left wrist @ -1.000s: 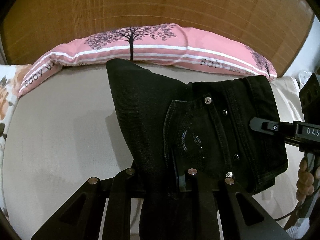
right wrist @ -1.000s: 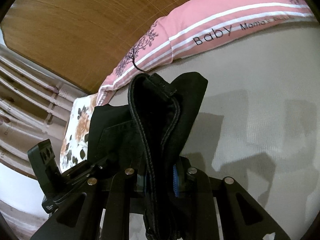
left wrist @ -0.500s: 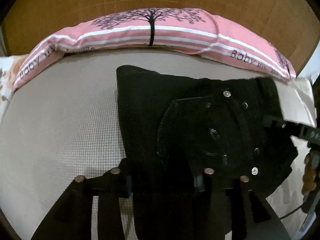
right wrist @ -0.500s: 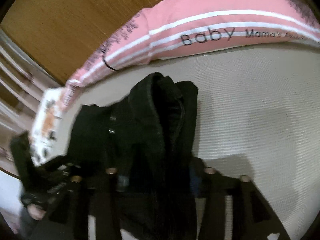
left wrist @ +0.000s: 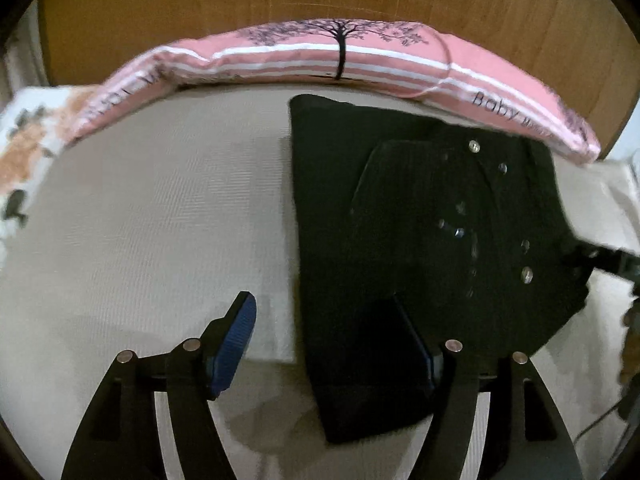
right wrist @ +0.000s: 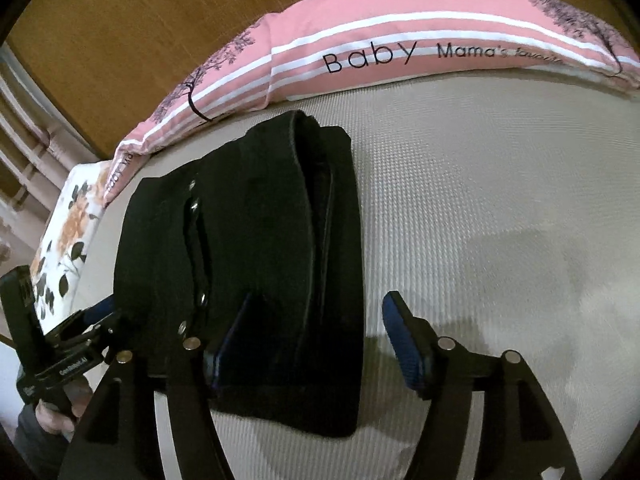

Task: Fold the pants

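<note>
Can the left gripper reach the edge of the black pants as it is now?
Probably yes. The left gripper is open, its jaws just widened, and the near edge of the folded black pants lies flat on the beige bedcover between its fingers. Nothing blocks it.

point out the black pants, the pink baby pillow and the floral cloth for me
black pants (left wrist: 400,220), left wrist view, on the back pocket panel
pink baby pillow (right wrist: 440,46), right wrist view, on the pink band beside the word Baby
floral cloth (right wrist: 70,232), right wrist view, on the orange flower print
</note>
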The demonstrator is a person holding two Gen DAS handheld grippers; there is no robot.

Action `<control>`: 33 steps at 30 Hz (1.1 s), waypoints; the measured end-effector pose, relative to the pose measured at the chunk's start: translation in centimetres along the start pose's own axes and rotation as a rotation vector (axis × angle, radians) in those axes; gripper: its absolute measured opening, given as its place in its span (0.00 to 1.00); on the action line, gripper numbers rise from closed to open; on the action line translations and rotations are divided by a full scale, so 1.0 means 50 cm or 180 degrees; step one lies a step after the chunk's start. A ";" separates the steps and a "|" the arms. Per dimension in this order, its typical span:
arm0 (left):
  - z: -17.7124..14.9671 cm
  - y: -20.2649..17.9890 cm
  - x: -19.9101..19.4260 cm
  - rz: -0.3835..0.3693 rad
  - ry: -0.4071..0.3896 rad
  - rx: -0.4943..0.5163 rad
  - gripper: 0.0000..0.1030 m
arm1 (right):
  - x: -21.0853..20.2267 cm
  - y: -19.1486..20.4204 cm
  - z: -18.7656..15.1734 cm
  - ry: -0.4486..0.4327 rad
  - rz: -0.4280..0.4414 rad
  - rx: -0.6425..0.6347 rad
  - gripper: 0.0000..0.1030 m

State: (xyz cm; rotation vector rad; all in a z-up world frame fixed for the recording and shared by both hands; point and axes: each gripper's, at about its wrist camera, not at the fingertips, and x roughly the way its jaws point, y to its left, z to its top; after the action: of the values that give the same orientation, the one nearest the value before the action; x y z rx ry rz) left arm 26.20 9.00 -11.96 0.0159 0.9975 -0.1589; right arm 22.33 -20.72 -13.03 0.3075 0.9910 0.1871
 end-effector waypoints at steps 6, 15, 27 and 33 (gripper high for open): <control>-0.048 -0.022 -0.083 0.0409 -0.0101 0.0145 0.68 | -0.070 0.027 -0.030 -0.0193 -0.0198 -0.0100 0.63; -0.123 -0.041 -0.210 0.0537 -0.0245 -0.0071 0.68 | -0.173 0.106 -0.127 -0.0485 -0.0408 -0.0410 0.81; -0.204 -0.071 -0.323 0.0652 -0.0372 -0.0127 0.70 | -0.279 0.216 -0.226 -0.0788 -0.0456 -0.0530 0.99; -0.226 -0.079 -0.352 0.0640 -0.0427 -0.0145 0.73 | -0.302 0.250 -0.256 -0.0864 -0.0547 -0.0704 0.99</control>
State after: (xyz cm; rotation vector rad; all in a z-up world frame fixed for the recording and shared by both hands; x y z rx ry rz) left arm 6.87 8.29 -3.14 0.0629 0.8598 0.0464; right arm 3.26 -11.23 -3.38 0.0424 0.7156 0.0939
